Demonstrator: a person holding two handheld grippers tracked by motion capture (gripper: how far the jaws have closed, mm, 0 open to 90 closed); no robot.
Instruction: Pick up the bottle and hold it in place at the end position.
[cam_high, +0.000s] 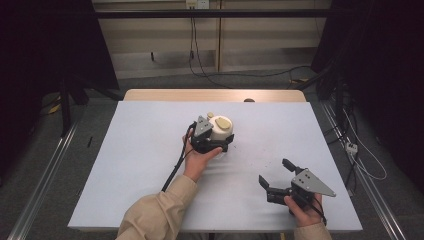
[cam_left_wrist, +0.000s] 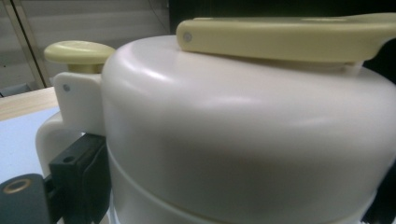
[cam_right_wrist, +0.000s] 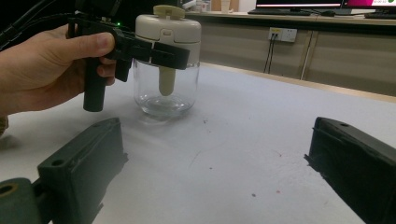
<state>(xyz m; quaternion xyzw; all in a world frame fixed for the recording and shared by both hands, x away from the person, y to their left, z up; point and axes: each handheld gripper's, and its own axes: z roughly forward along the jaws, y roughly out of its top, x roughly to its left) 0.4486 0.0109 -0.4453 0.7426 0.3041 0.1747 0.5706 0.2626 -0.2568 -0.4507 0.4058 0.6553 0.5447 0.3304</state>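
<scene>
A jar (cam_high: 223, 129) stands near the middle of the mat, with a clear glass body (cam_right_wrist: 163, 91), a cream lid (cam_left_wrist: 243, 126) and a pale yellow lever (cam_left_wrist: 289, 39) and knob (cam_left_wrist: 79, 51) on top. My left gripper (cam_high: 221, 143) is closed around the lid from the near side; one black finger (cam_left_wrist: 81, 172) presses its flank, and a jaw crosses the jar's front in the right gripper view. A yellow stem hangs inside the glass. My right gripper (cam_high: 273, 171) rests low at the front right, open, with bare mat between its fingers (cam_right_wrist: 79, 172).
A pale blue-grey mat (cam_high: 140, 165) covers the table, with a wooden edge (cam_high: 170, 95) at the far side. A small dark object (cam_high: 248, 100) sits on that far edge. Cables trail on the floor beyond and to the right.
</scene>
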